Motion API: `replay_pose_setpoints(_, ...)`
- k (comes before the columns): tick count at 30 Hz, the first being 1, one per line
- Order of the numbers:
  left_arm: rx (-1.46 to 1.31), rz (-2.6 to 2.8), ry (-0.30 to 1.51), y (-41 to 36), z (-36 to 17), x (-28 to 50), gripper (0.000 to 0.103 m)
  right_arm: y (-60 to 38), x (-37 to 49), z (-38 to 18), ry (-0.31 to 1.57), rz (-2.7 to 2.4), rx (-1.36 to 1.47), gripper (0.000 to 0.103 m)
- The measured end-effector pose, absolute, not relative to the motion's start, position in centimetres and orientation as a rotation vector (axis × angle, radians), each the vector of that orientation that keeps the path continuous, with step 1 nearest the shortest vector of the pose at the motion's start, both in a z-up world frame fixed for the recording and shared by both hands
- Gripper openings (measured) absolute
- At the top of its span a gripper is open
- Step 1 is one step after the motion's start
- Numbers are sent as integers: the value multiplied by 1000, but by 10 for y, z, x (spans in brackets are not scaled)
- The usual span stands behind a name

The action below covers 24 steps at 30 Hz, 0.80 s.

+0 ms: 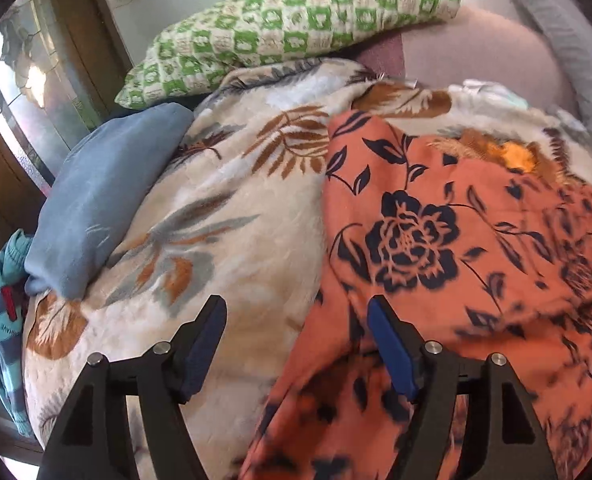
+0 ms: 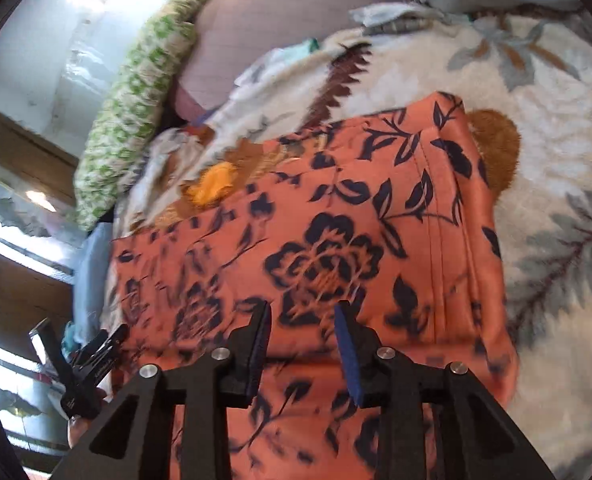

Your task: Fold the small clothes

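Observation:
An orange garment with a dark navy flower print (image 1: 447, 240) lies spread on a cream leaf-patterned blanket (image 1: 236, 208). My left gripper (image 1: 296, 308) is open over the garment's left edge, one finger over the blanket, one over the cloth, holding nothing. In the right wrist view the same garment (image 2: 327, 248) fills the middle, with a stitched seam along its right side. My right gripper (image 2: 303, 312) is open just above the cloth, holding nothing. The left gripper (image 2: 92, 360) shows at the lower left of that view.
A green and white checked pillow (image 1: 296, 28) lies at the back, a blue pillow (image 1: 104, 200) at the left, a teal striped garment (image 1: 4, 320) at the bed's left edge. A pink cushion (image 1: 475, 52) sits behind. A window (image 1: 20, 80) is at the left.

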<state>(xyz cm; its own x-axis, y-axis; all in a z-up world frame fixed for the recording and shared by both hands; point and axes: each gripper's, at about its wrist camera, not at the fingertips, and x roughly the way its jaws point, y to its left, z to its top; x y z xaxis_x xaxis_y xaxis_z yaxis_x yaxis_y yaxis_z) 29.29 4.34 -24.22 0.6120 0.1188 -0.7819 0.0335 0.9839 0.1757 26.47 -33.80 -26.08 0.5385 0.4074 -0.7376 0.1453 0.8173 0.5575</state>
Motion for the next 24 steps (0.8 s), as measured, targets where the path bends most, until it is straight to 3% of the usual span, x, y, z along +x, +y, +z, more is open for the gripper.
replay_pose_setpoints(4, 129, 55, 869, 72, -220, 241, 74, -347, 201, -230, 930, 189, 618, 39)
replay_pose_setpoints(5, 121, 58, 846, 78, -216, 224, 74, -350, 182, -227, 911, 187, 611, 52)
replay_pose_setpoints(7, 130, 64, 822, 85, -212, 193, 74, -352, 146, -220, 868, 151, 550, 61)
replay_pose_setpoints(10, 164, 62, 780, 81, -200, 149, 74, -350, 105, -215, 856, 135, 510, 61)
replay_pose_setpoints(14, 234, 12, 694, 55, -176, 101, 87, -330, 68, -198, 816, 150, 429, 61)
replay_pose_setpoints(24, 264, -55, 584, 18, -123, 56, 88, -274, 21, -157, 748, 213, 286, 61)
